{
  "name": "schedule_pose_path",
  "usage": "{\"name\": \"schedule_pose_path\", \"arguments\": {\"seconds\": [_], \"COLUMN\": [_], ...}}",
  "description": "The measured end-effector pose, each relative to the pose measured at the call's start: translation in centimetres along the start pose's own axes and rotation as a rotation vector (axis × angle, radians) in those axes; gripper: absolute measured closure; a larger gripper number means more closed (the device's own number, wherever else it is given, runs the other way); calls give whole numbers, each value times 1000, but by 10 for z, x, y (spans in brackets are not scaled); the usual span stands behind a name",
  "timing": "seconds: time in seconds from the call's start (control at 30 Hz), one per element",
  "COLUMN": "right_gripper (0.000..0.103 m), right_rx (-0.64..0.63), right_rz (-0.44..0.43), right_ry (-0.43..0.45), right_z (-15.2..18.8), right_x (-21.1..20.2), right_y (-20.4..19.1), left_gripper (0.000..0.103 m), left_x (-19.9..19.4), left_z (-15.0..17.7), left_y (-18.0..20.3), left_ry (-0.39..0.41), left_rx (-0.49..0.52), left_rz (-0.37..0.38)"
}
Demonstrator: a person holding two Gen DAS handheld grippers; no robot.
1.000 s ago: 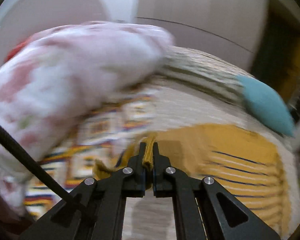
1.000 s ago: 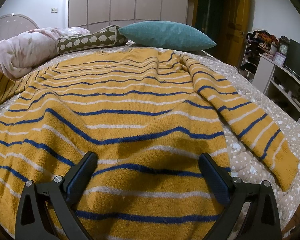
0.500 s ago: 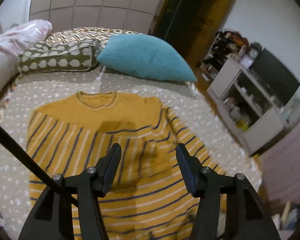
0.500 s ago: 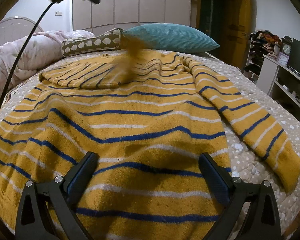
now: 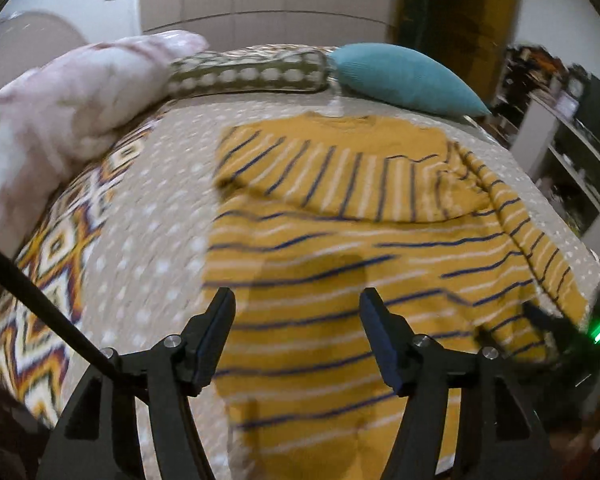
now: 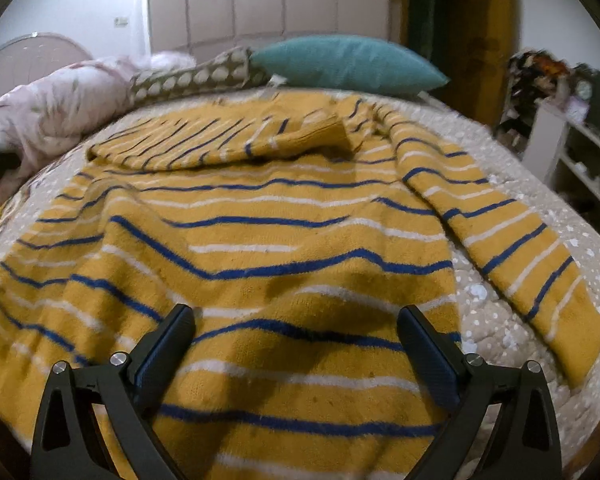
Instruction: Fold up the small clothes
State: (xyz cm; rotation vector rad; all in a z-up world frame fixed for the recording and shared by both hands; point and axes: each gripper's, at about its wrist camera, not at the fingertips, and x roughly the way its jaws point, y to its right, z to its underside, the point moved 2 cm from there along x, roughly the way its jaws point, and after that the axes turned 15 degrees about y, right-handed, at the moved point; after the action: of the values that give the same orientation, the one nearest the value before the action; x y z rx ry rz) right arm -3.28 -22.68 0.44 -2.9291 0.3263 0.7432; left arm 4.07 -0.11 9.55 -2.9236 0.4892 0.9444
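- Now that the left sleeve (image 6: 220,144) has been let go, it is seen lying folded across the chest of the yellow striped sweater (image 6: 260,264), where a second ago it was clamped in the left claw and spread out to the side.
- The sweater is laid flat on the bed (image 5: 152,240), with its neck toward the pillows and its hem toward the claws.
- The right sleeve (image 6: 512,248) is not yet folded; it is stretched out over the dotted cover, to the right of the body.
- From this it is judged that the first sleeve fold is done, and that the other sleeve and the fold of the body are left.
- The left claw (image 5: 296,332) is seen with its jaws apart and opening, and nothing is pressed between them; only the lower part of the sweater is seen behind the gap.
- It has been drawn back from the shoulder region toward the hem and is pointed steeply down at the cloth; the picture is blurred by this motion.
- The right claw (image 6: 296,344) is held wide apart and empty above the hem, pointed down, and it has hardly been moved.
- Farther out, a teal pillow (image 6: 348,64), a spotted cushion (image 6: 196,76) and a pink quilt (image 5: 60,112) are found at the head of the bed.
- A black cable (image 5: 40,308) is seen at the left edge of the left view.
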Motion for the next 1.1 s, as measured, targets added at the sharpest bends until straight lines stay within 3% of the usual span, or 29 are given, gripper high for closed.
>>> {"name": "schedule_pose_path", "arguments": {"seconds": [0.07, 0.17, 0.33, 0.43, 0.63, 0.73, 0.8, 0.9, 1.0, 1.07, 1.1], "right_gripper": [6, 6, 6, 5, 6, 6, 6, 9, 20, 36, 52], "right_rx": [69, 88, 137, 149, -33, -87, -39, -46, -164, -226, -241], "right_rz": [-55, -28, 227, 314, 228, 251, 264, 342, 382, 352, 336], "right_ry": [27, 65, 107, 72, 9, -19, -12, 5, 21, 9, -1], "right_z": [-15, -29, -24, -8, 18, 26, 29, 26, 24, 24, 25], "right_x": [-18, -40, -82, -97, -101, -89, -87, -81, -74, -63, -60], "right_y": [12, 32, 114, 153, 134, 126, 135, 146, 142, 138, 138], "left_gripper": [33, 33, 33, 33, 33, 33, 33, 33, 33, 33, 33], "left_x": [-5, -2, -1, -4, -11, -14, -19, -22, -23, -26, -27], "left_z": [12, 30, 57, 66, 65, 66, 68, 69, 71, 72, 72], "left_y": [-16, -32, -45, -43, -19, -12, -11, -10, -8, -6, -5], "left_ry": [22, 5, -53, -61, -56, -58, -54, -55, -56, -56, -54], "left_rx": [-22, -36, -131, -145, -105, -92, -93, -92, -94, -95, -94], "left_rz": [-36, -69, -41, -24, 17, 22, 19, 15, 19, 26, 28]}}
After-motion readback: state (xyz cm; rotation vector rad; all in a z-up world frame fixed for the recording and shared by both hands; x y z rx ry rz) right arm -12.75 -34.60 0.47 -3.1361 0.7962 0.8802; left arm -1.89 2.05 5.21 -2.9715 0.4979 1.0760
